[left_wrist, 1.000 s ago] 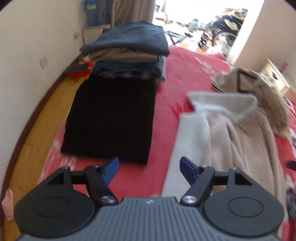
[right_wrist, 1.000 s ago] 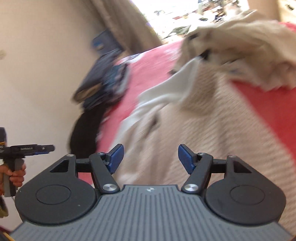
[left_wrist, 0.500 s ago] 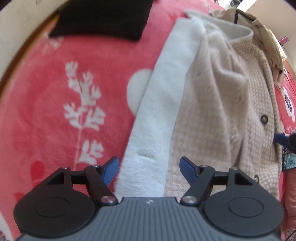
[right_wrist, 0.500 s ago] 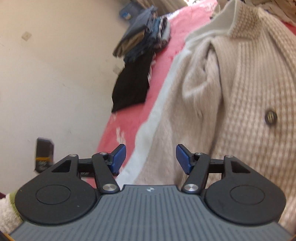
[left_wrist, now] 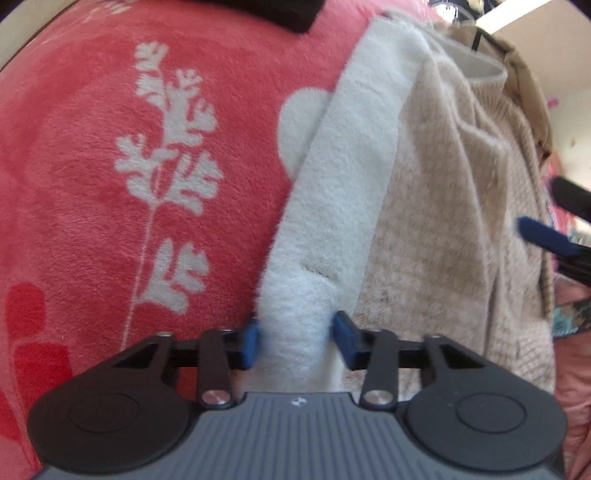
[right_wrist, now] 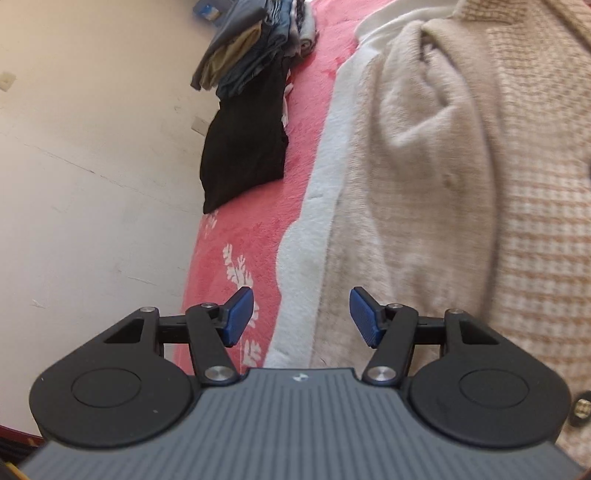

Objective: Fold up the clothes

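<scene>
Your left gripper (left_wrist: 295, 338) closing on the white fleece edge (left_wrist: 332, 206) of the beige cardigan (right_wrist: 461, 184), cardigan spread on the red blanket (left_wrist: 92, 184), your right gripper (right_wrist: 301, 317) spread apart, holding nothing, above that edge.

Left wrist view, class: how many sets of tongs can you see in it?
2. The left tongs are at the bottom, jaws closing with the white fleece edge between them; the right tongs poke in at the right edge, beside the cardigan.

Black garment (left_wrist: 284, 14) cut off at top edge, cardigan's hem (right_wrist: 480, 258) hidden behind gripper bodies
</scene>
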A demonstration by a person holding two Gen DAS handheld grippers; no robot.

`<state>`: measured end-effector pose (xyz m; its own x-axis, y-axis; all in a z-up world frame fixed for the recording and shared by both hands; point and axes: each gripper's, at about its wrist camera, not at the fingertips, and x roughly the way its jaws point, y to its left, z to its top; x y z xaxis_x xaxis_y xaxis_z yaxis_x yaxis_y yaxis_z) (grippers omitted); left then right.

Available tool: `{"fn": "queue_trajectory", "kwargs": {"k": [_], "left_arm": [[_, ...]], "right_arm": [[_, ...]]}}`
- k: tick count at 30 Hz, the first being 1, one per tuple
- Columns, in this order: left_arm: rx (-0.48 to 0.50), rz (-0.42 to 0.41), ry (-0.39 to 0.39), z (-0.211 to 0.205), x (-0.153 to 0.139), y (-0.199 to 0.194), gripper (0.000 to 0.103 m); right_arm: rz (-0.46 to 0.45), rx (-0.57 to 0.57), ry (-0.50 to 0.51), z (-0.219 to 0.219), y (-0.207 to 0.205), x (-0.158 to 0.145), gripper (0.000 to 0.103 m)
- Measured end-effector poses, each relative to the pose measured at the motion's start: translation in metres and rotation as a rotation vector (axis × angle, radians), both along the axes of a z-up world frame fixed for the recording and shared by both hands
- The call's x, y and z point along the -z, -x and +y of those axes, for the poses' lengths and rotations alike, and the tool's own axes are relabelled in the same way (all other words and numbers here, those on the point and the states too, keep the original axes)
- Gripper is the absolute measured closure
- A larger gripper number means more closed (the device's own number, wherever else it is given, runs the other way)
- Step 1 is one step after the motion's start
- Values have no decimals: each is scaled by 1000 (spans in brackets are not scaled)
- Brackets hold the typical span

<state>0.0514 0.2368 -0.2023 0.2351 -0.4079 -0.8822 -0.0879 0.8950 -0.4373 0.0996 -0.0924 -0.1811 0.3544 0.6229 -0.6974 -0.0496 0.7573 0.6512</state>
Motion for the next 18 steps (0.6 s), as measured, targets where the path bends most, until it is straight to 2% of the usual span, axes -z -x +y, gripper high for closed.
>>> {"fn": "queue_trajectory", "kwargs": {"k": [4, 6, 7, 11, 13, 16, 17, 18], "left_arm": [[-10, -46, 9, 8, -8, 8, 67], [-7, -73, 1, 9, -8, 14, 72], [-6, -92, -4, 8, -9, 16, 77], [20, -229, -25, 1, -32, 29, 87], [45, -294, -40, -6, -38, 35, 88], [88, -343, -59, -28, -47, 42, 90], [101, -357, -65, -35, -51, 44, 91], [116, -371, -73, -41, -54, 45, 91]], "right_arm": [[23, -61, 93, 44, -23, 15, 45], [40, -102, 131, 68, -36, 26, 45], [50, -121, 156, 80, -42, 33, 45], [94, -187, 255, 119, -62, 57, 44], [105, -205, 295, 130, -68, 61, 42], [100, -259, 344, 139, -71, 59, 40], [94, -282, 359, 141, -71, 58, 40], [82, -299, 373, 141, -70, 56, 46]]}}
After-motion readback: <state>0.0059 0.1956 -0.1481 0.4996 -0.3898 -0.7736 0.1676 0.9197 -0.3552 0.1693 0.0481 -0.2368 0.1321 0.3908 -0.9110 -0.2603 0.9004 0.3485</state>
